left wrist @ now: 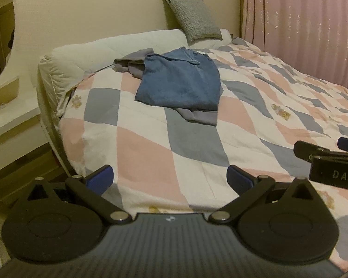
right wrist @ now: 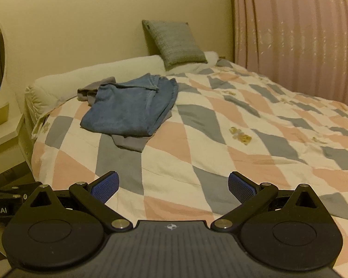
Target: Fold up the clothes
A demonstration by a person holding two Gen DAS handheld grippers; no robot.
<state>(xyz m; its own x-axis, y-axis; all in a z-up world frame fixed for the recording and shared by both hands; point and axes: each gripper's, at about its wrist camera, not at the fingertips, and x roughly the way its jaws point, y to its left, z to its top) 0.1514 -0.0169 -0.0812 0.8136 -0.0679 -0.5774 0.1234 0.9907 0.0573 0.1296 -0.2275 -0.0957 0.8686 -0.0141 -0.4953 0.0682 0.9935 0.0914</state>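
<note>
both grippers' fingers (left wrist: 170,178) (right wrist: 173,185) wide apart, empty; folded jeans (left wrist: 181,82) lie lengthwise toward headboard.

A home bedroom: checked quilt (left wrist: 197,139) on a bed, cushion (left wrist: 194,16), pink curtains (left wrist: 301,30).

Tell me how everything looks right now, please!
left gripper: open, empty
right gripper: open, empty
blue garment: folded, lying on grey garment
grey garment: under the blue one, edges sticking out
grey cushion: leaning on wall
pink curtain: drawn shut
</note>
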